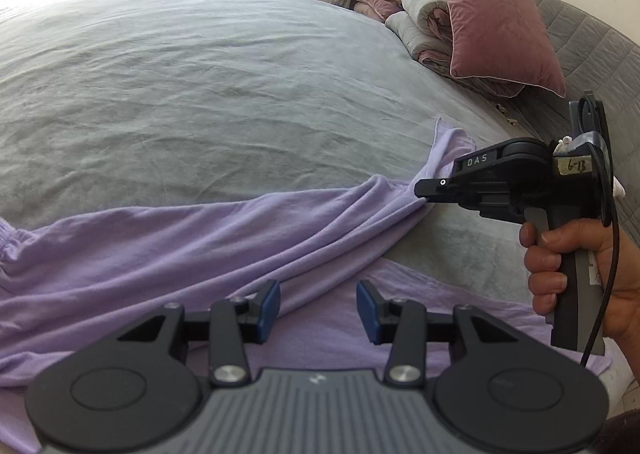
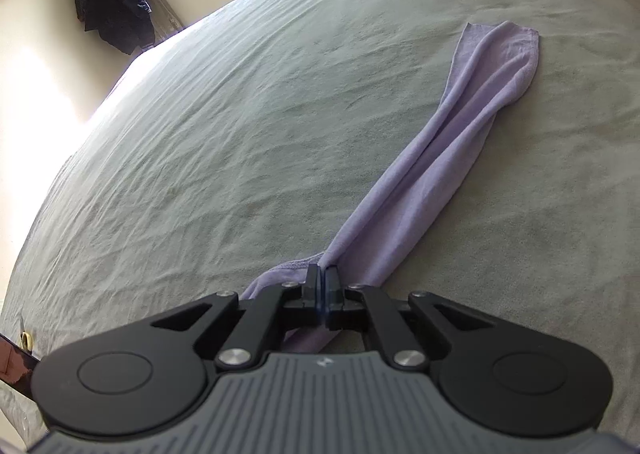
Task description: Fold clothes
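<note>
Lilac garment (image 2: 460, 157) is pinched by the closed right gripper (image 2: 322, 286), long axis running ahead (slightly rightward); left gripper (image 1: 318, 310) is held half-open, empty, above cloth.

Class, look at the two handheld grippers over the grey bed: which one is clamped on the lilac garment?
The right gripper: its jaws are shut on the lilac garment. The left gripper hangs open above it.

A lilac garment (image 1: 200, 246) lies stretched across the grey bed (image 1: 200, 93). The left tool (image 1: 318, 308) hovers over it, blue pads apart, nothing between them. The right tool (image 1: 426, 189) (gripped by a hand (image 1: 560, 274)) pinches the cloth's far edge, pulling it taut. Pillows (image 1: 496, 21) sit beyond.
</note>
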